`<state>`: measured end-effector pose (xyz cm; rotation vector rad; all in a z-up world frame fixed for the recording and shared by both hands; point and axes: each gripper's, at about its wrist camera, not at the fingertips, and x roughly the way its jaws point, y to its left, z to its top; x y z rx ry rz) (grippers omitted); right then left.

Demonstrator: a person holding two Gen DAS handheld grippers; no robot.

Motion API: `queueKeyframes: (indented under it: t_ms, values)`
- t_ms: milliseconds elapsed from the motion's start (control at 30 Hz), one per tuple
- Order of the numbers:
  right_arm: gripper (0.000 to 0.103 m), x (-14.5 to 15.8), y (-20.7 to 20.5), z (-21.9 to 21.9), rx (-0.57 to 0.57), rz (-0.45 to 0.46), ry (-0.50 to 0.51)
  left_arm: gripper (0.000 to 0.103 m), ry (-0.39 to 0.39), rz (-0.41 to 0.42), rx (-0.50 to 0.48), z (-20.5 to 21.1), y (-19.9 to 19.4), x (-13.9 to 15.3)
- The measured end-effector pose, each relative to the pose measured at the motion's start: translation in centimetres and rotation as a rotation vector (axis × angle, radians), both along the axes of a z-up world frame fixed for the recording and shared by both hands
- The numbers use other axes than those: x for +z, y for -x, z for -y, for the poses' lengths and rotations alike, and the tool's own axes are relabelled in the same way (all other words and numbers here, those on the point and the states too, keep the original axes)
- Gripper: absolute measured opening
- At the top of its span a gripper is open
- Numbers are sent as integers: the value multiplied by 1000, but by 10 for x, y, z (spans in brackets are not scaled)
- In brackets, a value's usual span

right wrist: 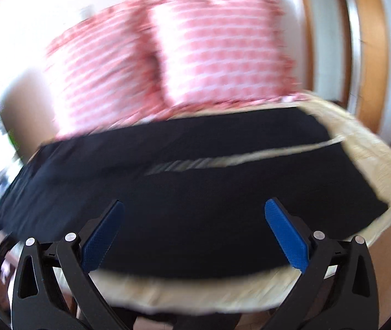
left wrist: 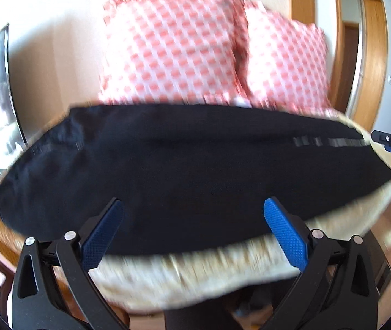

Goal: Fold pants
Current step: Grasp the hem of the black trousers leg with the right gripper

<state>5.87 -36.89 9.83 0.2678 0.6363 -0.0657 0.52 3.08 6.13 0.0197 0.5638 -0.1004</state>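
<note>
Pants (left wrist: 181,165): black, spread lengthwise across cream fleece cover (left wrist: 195,275) of bed/sofa; waist end toward left, leg ends toward right.
Legs: in right wrist view, two legs (right wrist: 223,192) lie side by side w/ thin gap of cover showing btwn them near hems; so not yet folded leg over leg, by the look of it.
Stripe: grey/reflective band (left wrist: 330,140) along far leg seam; blurred, detail unreadable.
Backdrop: two red-white check pillows (left wrist: 173,49) just behind pants, leaning on wall; wooden door frame (left wrist: 371,55) at right.
Left gripper (left wrist: 191,211): jaws spread wide, nothing btwn them; hangs over near edge of pants, mid-length; contact w/ fabric can't be told.
Right gripper (right wrist: 192,214): jaws also wide apart, empty; over near leg, closer to hem end. Also glimpsed at right edge of left wrist view.
Blur: both views smeared, esp. right; fine edges uncertain.
Step in hand: approach/pre-grasp for first fold, prob. lengthwise, one leg onto other. Task barely begun.
Next move calls for: each gripper down onto near edge, left nearer waist, right nearer hem; pinch top layer only, not fleece under it; lift both together, carry over to far leg, match seams.
Risk: snagging cover w/ fabric; uneven lift skewing fold.
</note>
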Motion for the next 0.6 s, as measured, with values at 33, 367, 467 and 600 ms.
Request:
queueKeyframes:
  t_ms: [33,367,467,600]
  values:
    - [102,3,-21,14,-38,-8,-11,101,-2,22,25,-2,-7,5]
    - [80,-27,-239,129,-427,-269,49,101,63,115,94,-2,-62,12]
    - [76,-46,-276,154,-549,-329,52,101,40,141,108,0,-71,9]
    - [69,-69,-304,167,-640,-397,115,101,-1,131,113,3,-82,1]
